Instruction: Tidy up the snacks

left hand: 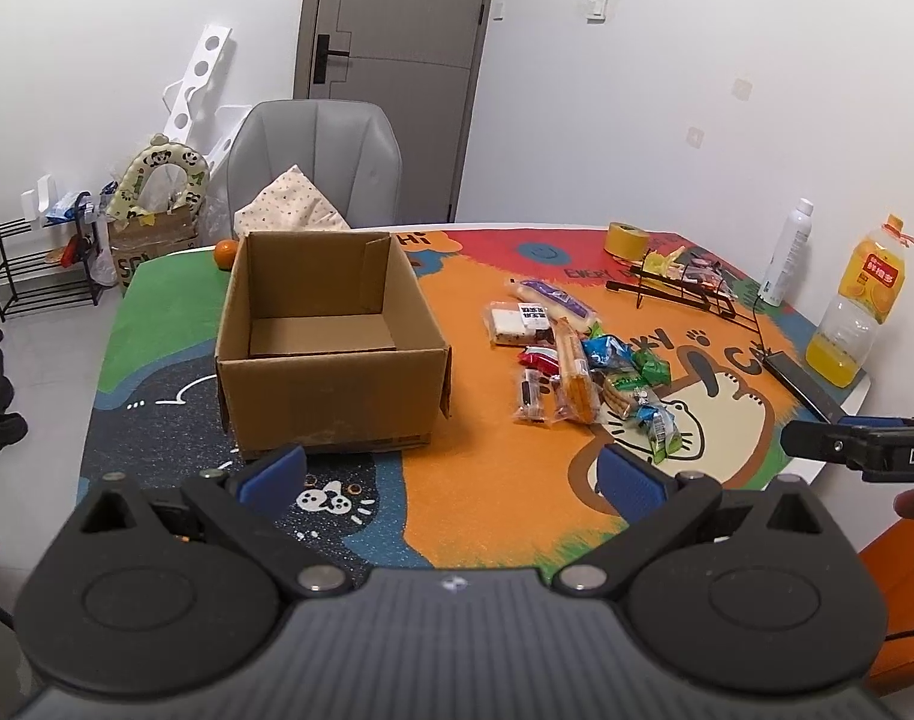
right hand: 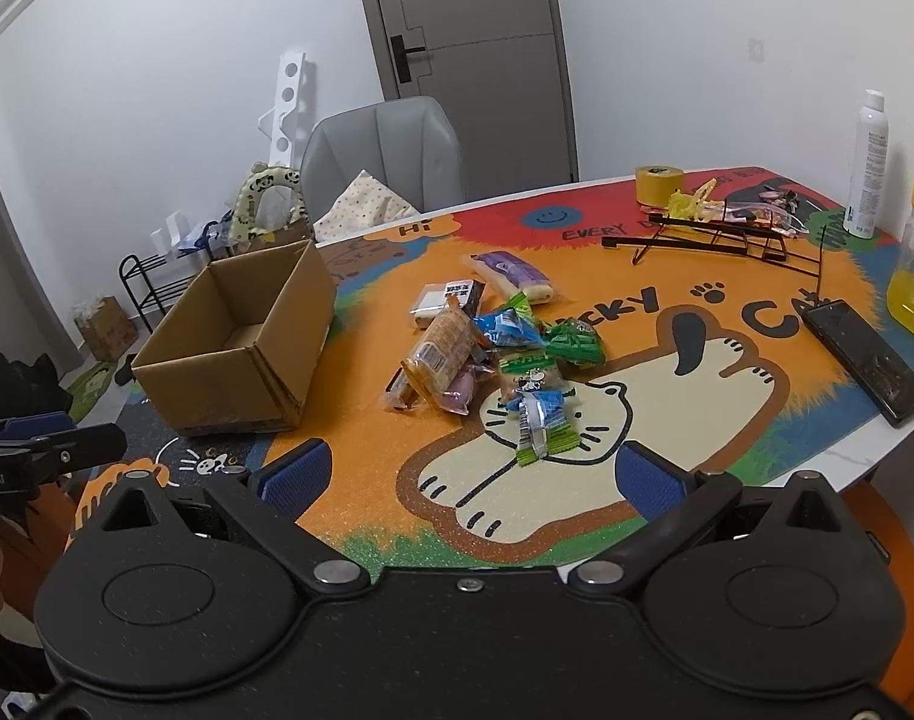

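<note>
The open brown cardboard box [left hand: 331, 342] stands empty on the counter [left hand: 487, 468] with its colourful cartoon mat, the heap of wrapped snack packets [left hand: 583, 360] lies just right of the box, and the left claw [left hand: 451, 477] and right claw [right hand: 472, 474] hover near the box, both spread apart and empty.

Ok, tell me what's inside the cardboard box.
The open brown cardboard box holds no snacks: only its bare floor and folded inner flaps show. The near wall hides the floor strip right behind it.
</note>
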Available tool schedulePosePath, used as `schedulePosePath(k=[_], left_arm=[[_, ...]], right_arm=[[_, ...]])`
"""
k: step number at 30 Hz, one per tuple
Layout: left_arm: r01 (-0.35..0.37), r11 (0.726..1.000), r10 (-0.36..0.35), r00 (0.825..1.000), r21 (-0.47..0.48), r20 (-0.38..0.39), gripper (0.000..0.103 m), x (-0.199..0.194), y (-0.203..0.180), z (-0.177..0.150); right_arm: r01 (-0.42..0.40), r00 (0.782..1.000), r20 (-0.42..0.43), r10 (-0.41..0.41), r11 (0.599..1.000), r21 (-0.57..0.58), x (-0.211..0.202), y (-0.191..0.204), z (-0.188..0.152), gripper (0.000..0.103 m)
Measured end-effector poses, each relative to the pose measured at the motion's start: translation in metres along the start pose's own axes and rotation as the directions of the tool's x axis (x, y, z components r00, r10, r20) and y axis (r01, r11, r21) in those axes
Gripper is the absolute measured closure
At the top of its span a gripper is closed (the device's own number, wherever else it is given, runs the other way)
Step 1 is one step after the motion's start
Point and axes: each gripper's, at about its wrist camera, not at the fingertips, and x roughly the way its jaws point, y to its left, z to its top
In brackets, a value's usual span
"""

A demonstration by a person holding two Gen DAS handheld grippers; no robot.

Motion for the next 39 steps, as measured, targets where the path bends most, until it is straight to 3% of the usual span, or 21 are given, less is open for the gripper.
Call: schedulePosePath(k=[39], left_arm=[[0.001,1.000,-0.001,1.000,0.015,-0.004,0.000,-0.0022,-0.0017,-0.0003]], right_arm=[[0.006,1.000,0.009,-0.006,1.000,-0.001,-0.0005,0.0004,0.0007,0.000]])
